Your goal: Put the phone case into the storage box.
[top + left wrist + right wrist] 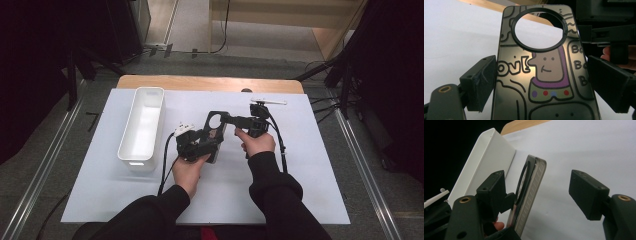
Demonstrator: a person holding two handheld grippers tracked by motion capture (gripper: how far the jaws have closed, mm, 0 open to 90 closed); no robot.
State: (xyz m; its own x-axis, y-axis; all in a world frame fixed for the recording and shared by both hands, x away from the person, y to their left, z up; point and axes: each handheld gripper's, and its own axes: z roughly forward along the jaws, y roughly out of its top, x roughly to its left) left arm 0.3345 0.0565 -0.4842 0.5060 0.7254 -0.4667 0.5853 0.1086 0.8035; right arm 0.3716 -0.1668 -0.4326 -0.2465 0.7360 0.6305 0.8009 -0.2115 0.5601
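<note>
Both forearms reach in from the near edge. The left gripper (200, 142) clamps the phone case (215, 127) by its sides. The right gripper (235, 120) gapes, unpressed, astride the case's far end, right of the bin (145, 100).

phone case (544, 75): glossy, mirror-like back with printed cartoon line art in black, purple and coloured dots; a matt black ring rims its round cut-out; its edge in the right gripper view (530, 195) looks pale and finely ribbed.
left gripper (541, 82): matt black plastic jaws, faintly rough, scuffed pale at the corners; a brass-coloured insert is set in the body.
right gripper (537, 195): same matt black plastic, with brass-coloured inserts.
bin (142, 125), left of the phone case: smooth white plastic, slight sheen.
table cover (300, 190), under the phone case: white, matt, paper-like sheet.
tabletop edge (210, 82), beyond the phone case: light wood.
sleeves (280, 200): black matt cloth.
</note>
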